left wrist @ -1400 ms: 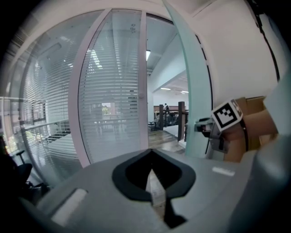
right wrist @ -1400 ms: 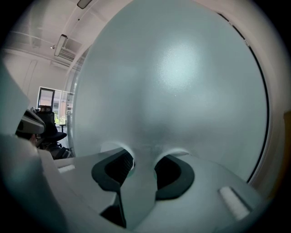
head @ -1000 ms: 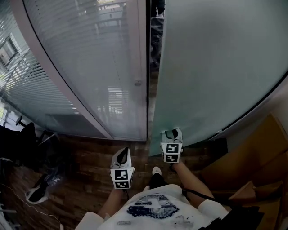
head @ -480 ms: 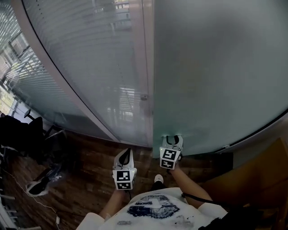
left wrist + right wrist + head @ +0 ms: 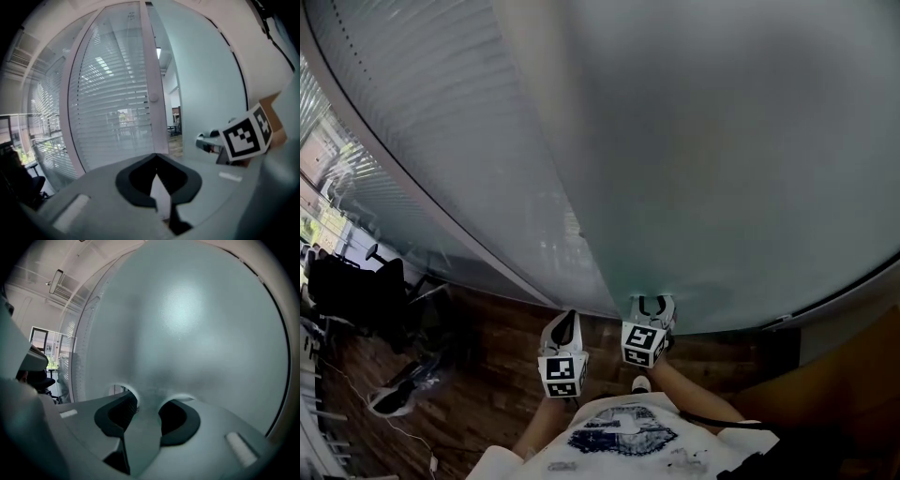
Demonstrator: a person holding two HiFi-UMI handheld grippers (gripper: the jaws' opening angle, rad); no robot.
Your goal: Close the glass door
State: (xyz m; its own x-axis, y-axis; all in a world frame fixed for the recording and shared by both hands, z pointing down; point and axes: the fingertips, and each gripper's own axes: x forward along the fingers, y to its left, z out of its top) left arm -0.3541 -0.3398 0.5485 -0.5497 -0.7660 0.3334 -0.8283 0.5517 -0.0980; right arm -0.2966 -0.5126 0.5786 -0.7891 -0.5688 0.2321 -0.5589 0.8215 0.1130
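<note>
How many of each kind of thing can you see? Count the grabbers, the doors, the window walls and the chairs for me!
Grippers: 2 (left gripper, right gripper)
Frosted glass door: 1
Glass wall with blinds: 1
Black chair: 1
Total: 5

Head view: high above the person, facing steeply down. The left gripper [image 5: 567,319] and right gripper [image 5: 652,302] sit low centre, the glass door [image 5: 722,169] fills the top, and the wood floor [image 5: 487,347] is below. Left gripper view: looks along its own jaws from further back at the blinds panel [image 5: 112,108]; it shares the glass door and the right gripper's marker cube [image 5: 247,133] with the head view. Right gripper view: very near the glass door [image 5: 187,324], facing it squarely; frosted glass fills the frame.
</note>
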